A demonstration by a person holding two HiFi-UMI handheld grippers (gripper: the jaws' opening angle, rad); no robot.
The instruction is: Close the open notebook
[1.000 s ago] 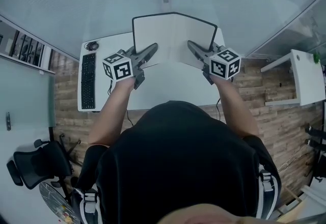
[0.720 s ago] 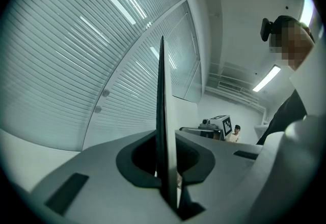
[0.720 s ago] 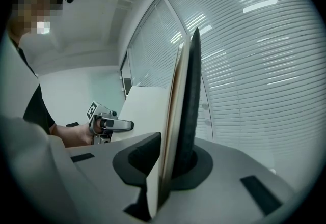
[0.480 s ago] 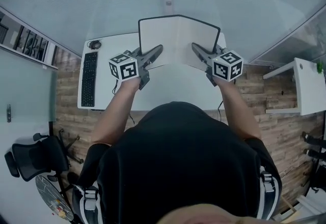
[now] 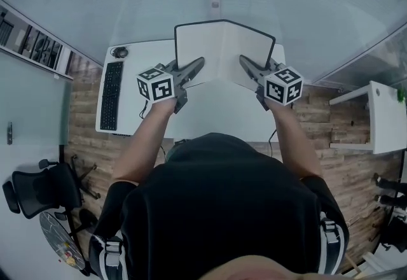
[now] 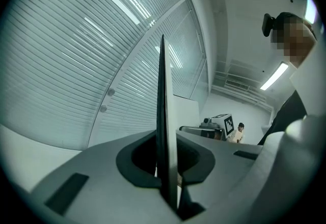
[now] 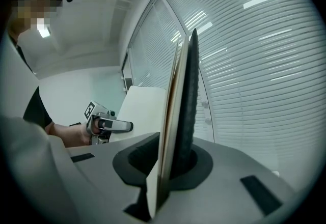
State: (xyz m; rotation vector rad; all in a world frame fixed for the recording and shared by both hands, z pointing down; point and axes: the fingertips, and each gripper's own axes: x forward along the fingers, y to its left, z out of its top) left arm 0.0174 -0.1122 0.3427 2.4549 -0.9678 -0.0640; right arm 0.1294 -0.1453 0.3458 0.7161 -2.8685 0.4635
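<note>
Holding the black-covered, white-paged notebook (image 5: 221, 48) spread wide open over the white desk (image 5: 216, 113), left gripper (image 5: 198, 63) and right gripper (image 5: 244, 60) each clamp one cover edge; halves not yet folded together.

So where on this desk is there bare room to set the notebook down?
The desk is bare between the keyboard and its right edge, on the person's side. Crowded: the left strip with keyboard and a small dark object, and the far middle, where left tongs and right tongs hold the open notebook.
</note>
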